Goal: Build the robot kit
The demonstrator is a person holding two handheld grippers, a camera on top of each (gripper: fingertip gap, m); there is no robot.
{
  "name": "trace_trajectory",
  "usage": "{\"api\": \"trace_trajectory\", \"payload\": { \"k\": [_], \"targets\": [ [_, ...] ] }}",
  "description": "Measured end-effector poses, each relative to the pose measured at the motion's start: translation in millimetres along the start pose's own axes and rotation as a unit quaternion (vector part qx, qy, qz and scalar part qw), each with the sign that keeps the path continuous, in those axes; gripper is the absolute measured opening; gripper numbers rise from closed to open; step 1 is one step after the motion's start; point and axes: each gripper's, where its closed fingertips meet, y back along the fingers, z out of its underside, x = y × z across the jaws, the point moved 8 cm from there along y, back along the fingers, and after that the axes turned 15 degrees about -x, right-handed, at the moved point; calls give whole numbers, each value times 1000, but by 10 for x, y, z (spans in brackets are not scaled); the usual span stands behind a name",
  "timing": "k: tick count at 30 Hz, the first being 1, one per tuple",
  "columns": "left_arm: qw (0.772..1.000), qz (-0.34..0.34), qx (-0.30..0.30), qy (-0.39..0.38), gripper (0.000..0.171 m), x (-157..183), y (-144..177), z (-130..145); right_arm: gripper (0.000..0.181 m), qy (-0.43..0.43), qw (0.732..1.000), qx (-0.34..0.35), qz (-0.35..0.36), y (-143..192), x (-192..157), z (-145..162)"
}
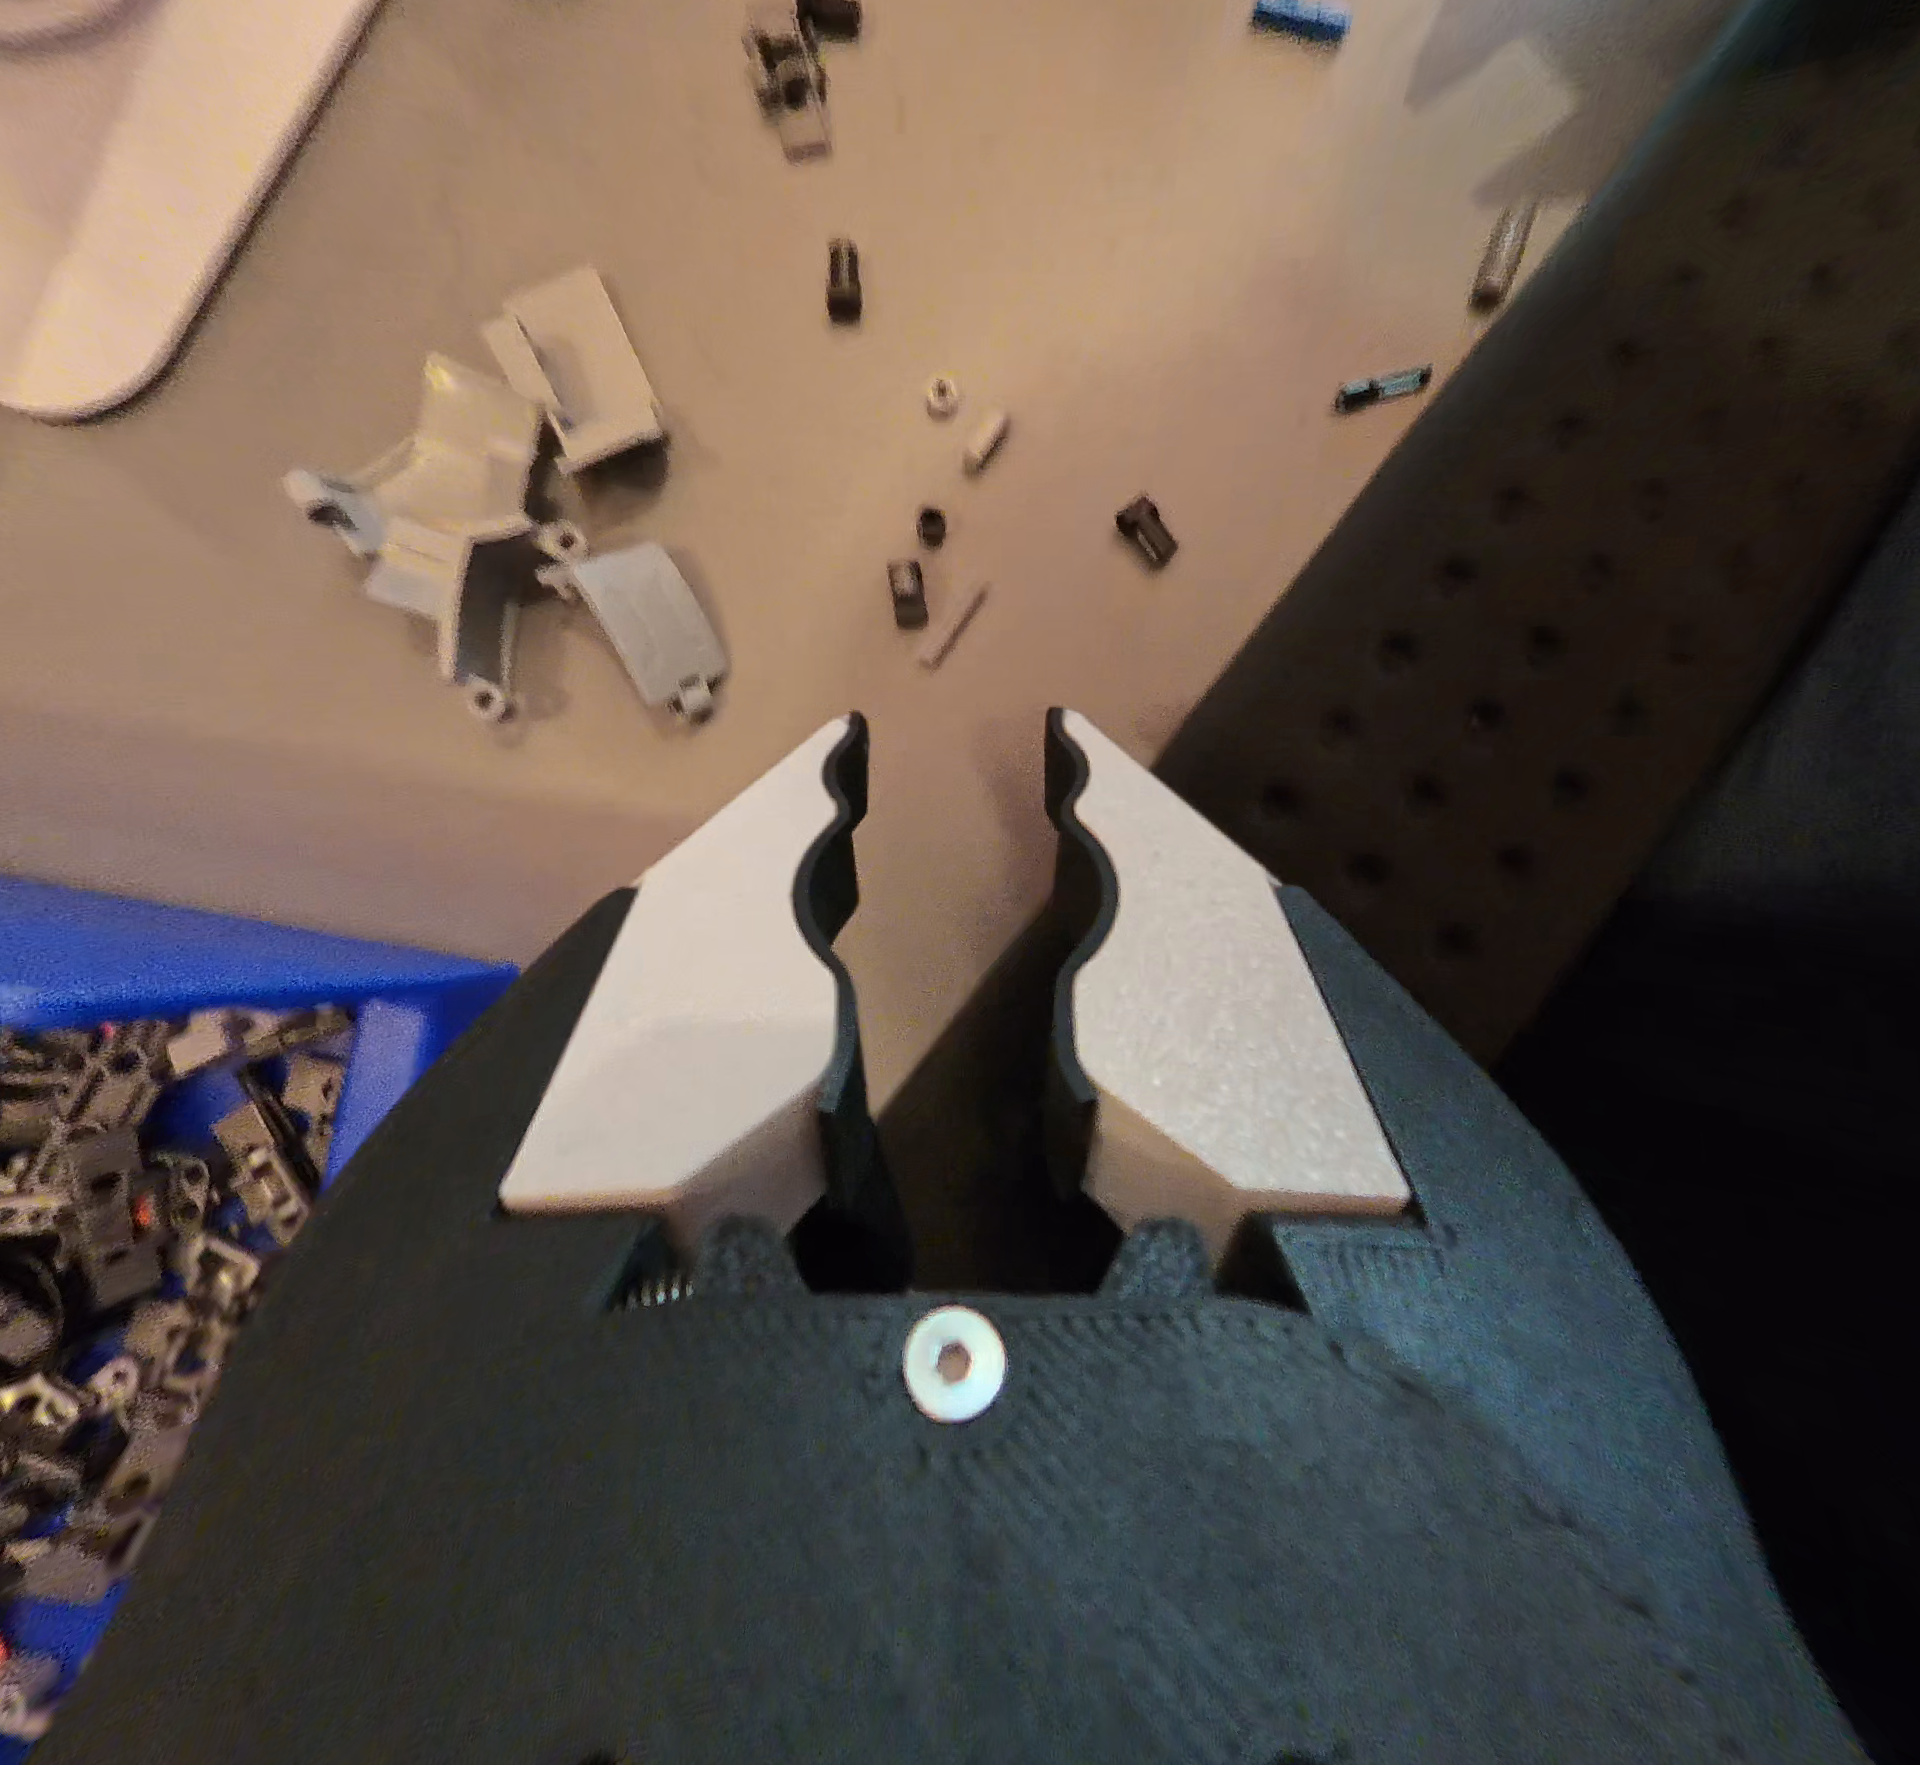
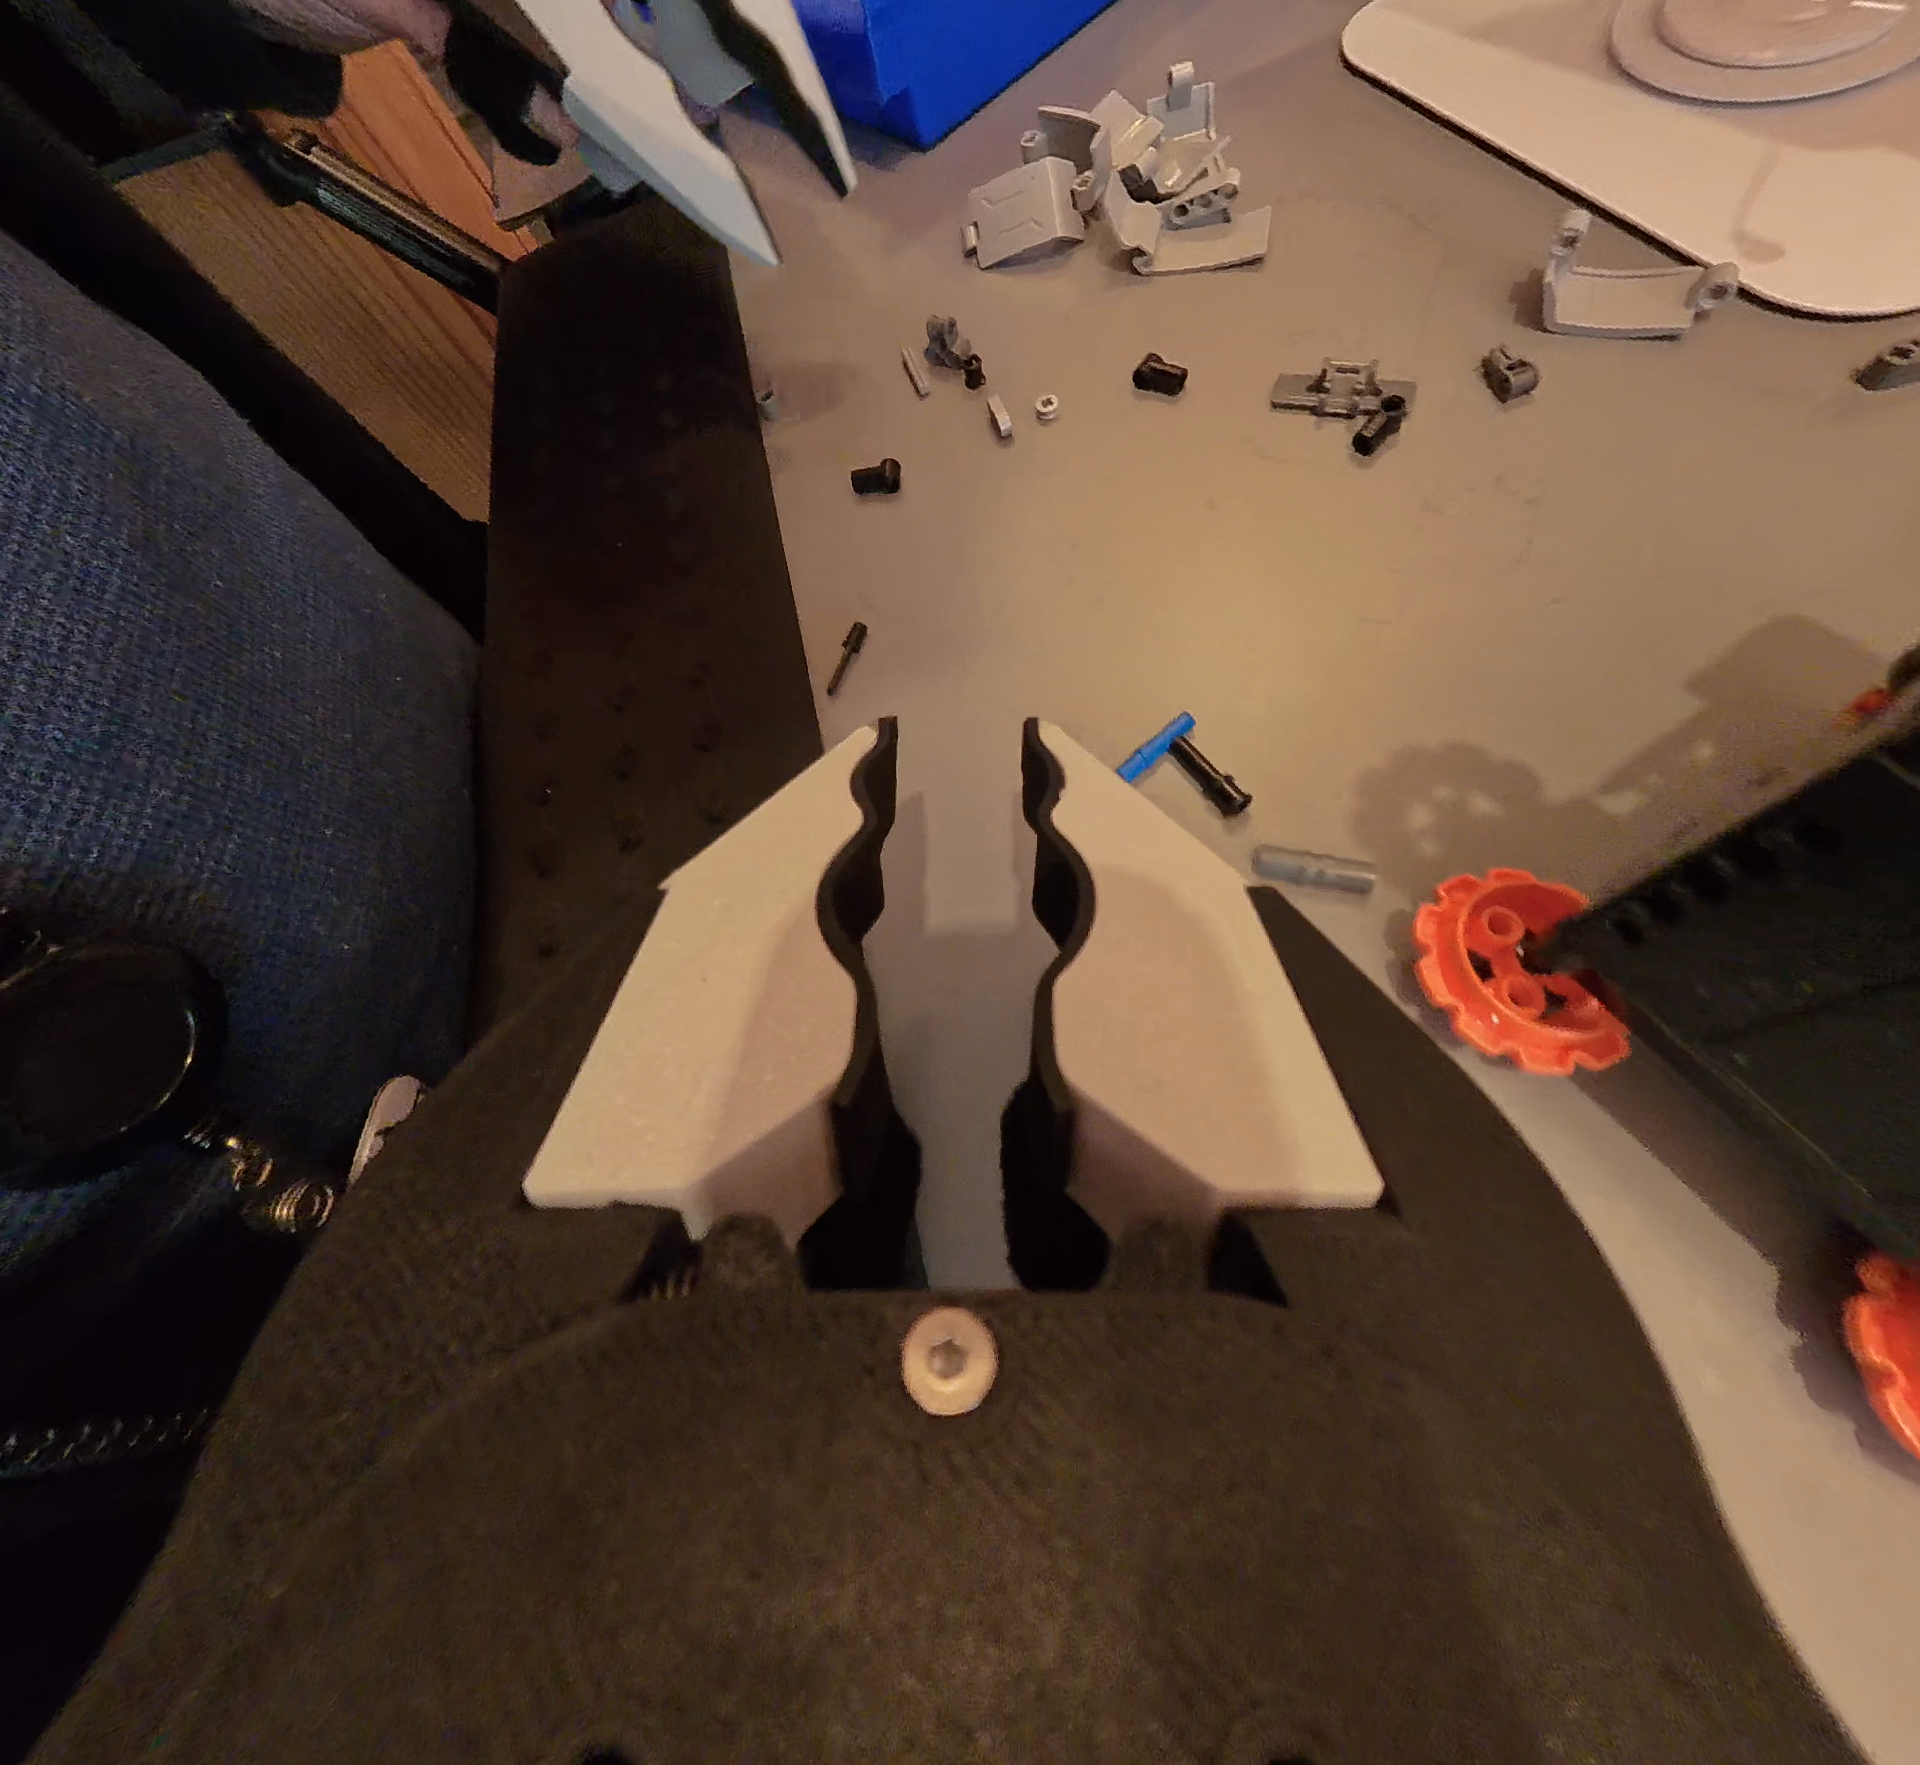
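My left gripper (image 1: 954, 728) is open and empty, held above the table near its dark perforated edge strip (image 1: 1558, 593). Nearest to it lie a thin grey axle (image 1: 954, 624) and small black connectors (image 1: 906, 591). A pile of grey shell parts (image 1: 499, 510) lies to its left. My right gripper (image 2: 958, 739) is open and empty, low over the table. A blue pin (image 2: 1155, 747) joined to a black pin (image 2: 1210, 778) lies just right of its tip. The left gripper also shows at the upper left of the right wrist view (image 2: 800, 209), open.
A blue bin (image 1: 208, 946) full of small dark parts sits at the left; it also shows in the right wrist view (image 2: 997, 1). A white tray (image 2: 1558, 105) holds a round pale part. A black toy vehicle with red-orange wheels (image 2: 1507, 977) stands at right. A person's sleeve and lap are at left. Some 20 cm of space lies between my two pairs of fingers.
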Motion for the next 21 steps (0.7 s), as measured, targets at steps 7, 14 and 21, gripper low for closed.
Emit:
{"api": "trace_trajectory", "payload": {
  "k": [7, 14, 21],
  "targets": [
    [999, -23, 9, -49, 30, -10, -435, -371, 22, 14, 1000, 1, -10, -123, -71, -139],
    [999, -4, 21, -44, 7, -52, -564, -359, 22, -1, 1000, 7, -5, -116, -119, -87],
    [993, 21, 110, -28, 6, -15, -385, -509, 21, -40, 999, 36, 4, -44, -73, -97]
  ]
}}
